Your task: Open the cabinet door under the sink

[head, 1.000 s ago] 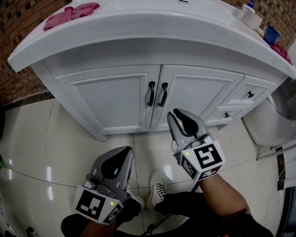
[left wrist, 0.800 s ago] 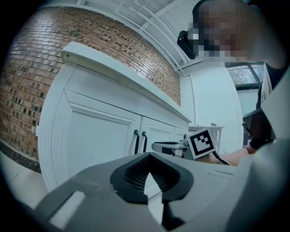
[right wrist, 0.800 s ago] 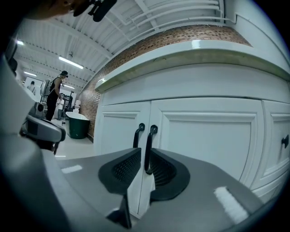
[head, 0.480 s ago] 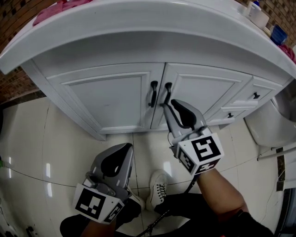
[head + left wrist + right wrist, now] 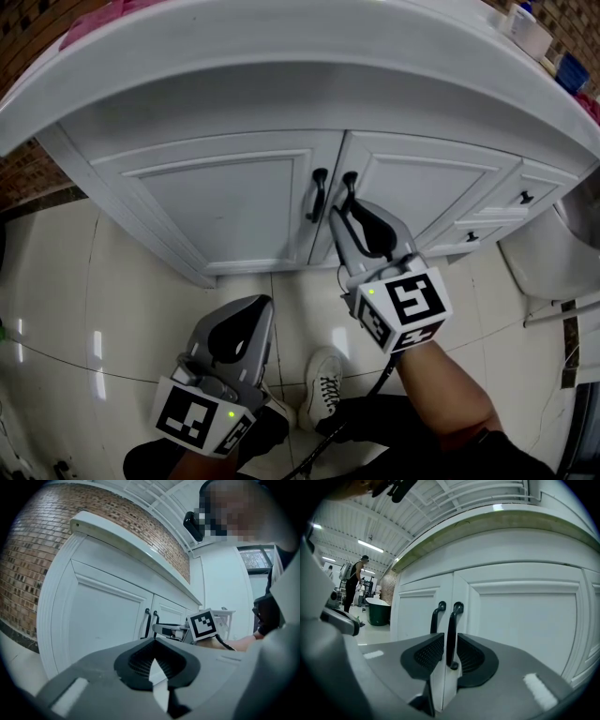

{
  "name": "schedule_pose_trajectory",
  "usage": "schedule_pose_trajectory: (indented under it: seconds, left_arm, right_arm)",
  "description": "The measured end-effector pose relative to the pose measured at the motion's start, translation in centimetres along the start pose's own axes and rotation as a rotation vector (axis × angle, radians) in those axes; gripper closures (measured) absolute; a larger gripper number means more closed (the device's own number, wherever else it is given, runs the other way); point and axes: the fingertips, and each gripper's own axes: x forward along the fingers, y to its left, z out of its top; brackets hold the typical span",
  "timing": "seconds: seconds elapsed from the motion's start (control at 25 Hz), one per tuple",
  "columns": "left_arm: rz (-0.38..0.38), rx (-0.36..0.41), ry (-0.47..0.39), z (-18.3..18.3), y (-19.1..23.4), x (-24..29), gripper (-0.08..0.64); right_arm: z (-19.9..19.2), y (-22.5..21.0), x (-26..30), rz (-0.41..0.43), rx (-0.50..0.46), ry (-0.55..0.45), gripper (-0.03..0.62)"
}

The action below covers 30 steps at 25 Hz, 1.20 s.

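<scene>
Right hand-held gripper [image 5: 352, 220] reaches, in the head view, up to the pair of black handles in the middle of the white cabinet [image 5: 234, 202] under the sink. Its tips are at the right door handle [image 5: 349, 190], just right of the left door handle [image 5: 320, 194]. Both doors lie flush with the cabinet front, the right door [image 5: 427, 192] closed beside the left one. The left hand-held gripper [image 5: 253, 314] hangs low and nearer, over the pale tiled floor [image 5: 84, 281], well apart from the cabinet. A white shoe [image 5: 321, 373] shows on the floor between the two arms. The white counter [image 5: 281, 56] with the sink overhangs the doors, and two small drawers [image 5: 511, 202] sit at the far right.

From the left gripper view, the left hand-held gripper [image 5: 151, 660] is clenched with its tips meeting and nothing between them. Beyond it the cabinet front runs away to the right, where the marker cube [image 5: 204, 624] of the other tool sits by the handles.

From the right gripper view, the right hand-held gripper [image 5: 450, 641] is released: its two dark pads stand apart with the right door handle [image 5: 451, 630] upright between them, a narrow gap on each side. The left door handle [image 5: 436, 617] stands just to its left, outside the pads.
</scene>
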Motion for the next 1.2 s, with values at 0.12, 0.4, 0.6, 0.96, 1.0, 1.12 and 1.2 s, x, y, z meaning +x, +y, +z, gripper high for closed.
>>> schedule_pose_trajectory:
  seconds: [0.12, 0.4, 0.6, 0.96, 1.0, 1.12, 1.2]
  left_arm:
    - [-0.002, -0.003, -0.001, 0.0, 0.0, 0.0, 0.554]
    - [-0.006, -0.011, -0.003, -0.1, -0.4, -0.5, 0.554]
    - [-0.01, -0.01, -0.009, 0.4, -1.3, -1.2, 0.554]
    - [-0.019, -0.018, -0.003, -0.1, -4.8, -3.1, 0.554]
    - [-0.021, -0.015, -0.002, -0.1, -5.3, -3.4, 0.554]
    - [-0.027, -0.005, -0.006, 0.0, -6.6, -4.2, 0.554]
    - [-0.028, -0.008, 0.0, -0.3, -7.4, -4.8, 0.554]
  right_arm:
    - [0.2, 0.0, 0.2, -0.011, -0.003, -0.001, 0.513]
    - [-0.1, -0.1, 0.0, -0.003, 0.031, 0.01, 0.543]
    - [-0.3, 0.4, -1.0, 0.022, 0.049, 0.026, 0.545]
    - [-0.8, 1.5, -4.4, 0.068, 0.047, 0.058, 0.545]
    - [-0.9, 1.6, -4.9, 0.072, 0.047, 0.058, 0.545]
    - [-1.1, 1.9, -6.4, 0.081, 0.043, 0.057, 0.545]
    - [-1.2, 2.0, -7.3, 0.087, 0.039, 0.059, 0.545]
